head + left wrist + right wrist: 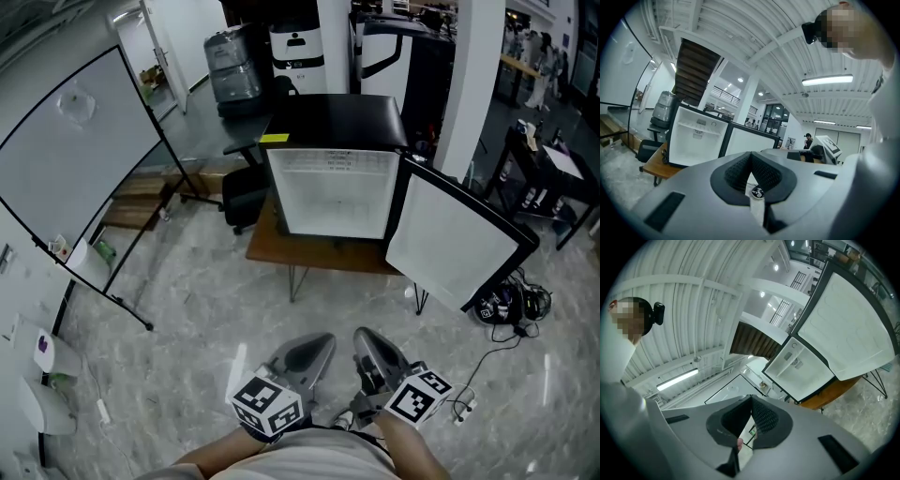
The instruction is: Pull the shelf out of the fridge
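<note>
Both left tongs, right tongs closed, empty; fridge shelf faint.

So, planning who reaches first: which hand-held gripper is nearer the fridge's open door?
Right. The right hand-held gripper is back from the open door and slightly left of it; the left hand-held gripper is farther left, in front of the fridge body.

Shelf barely discernible inside fridge
</note>
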Motion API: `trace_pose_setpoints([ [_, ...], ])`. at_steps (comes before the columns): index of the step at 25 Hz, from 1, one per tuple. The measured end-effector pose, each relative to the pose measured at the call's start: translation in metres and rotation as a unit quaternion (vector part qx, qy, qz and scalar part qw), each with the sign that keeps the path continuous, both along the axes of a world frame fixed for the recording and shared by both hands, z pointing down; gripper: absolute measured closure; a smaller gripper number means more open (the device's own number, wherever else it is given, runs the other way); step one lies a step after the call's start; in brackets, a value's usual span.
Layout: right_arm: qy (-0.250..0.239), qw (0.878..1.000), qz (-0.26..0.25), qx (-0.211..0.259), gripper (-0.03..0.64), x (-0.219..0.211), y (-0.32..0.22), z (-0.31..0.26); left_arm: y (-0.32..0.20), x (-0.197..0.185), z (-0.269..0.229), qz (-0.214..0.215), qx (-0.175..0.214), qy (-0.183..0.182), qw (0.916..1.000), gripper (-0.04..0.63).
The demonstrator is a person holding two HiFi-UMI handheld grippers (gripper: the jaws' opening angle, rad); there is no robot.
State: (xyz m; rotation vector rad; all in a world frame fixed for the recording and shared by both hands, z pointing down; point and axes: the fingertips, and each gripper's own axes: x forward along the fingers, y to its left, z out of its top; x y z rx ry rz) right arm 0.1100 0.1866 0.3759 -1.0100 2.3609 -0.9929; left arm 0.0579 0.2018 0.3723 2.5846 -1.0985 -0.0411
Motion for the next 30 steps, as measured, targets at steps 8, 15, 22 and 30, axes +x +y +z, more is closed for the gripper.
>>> trace_pose_setpoints([
  [8, 0.000, 1.000, 0.024, -0.018, 0.600, -0.031, -0.077, 0.013, -0.078, -0.032, 0.010, 0.017, 0.000, 0.005, 0.9998, 0.590],
  [15, 0.001, 0.998, 0.061, -0.031, 0.600, -0.064, -0.159, 0.021, -0.169, -0.065, 0.014, 0.050, -0.002, 0.007, 0.9987, 0.589],
  [22, 0.007, 0.995, 0.099, -0.034, 0.600, -0.086, -0.223, 0.024, -0.234, -0.087, 0.014, 0.089, -0.003, 0.015, 0.9960, 0.590],
  [30, -0.053, 0.989, 0.133, -0.043, 0.600, -0.084, -0.278, 0.023, -0.279, -0.100, 0.013, 0.103, 0.002, 0.026, 0.9943, 0.590],
])
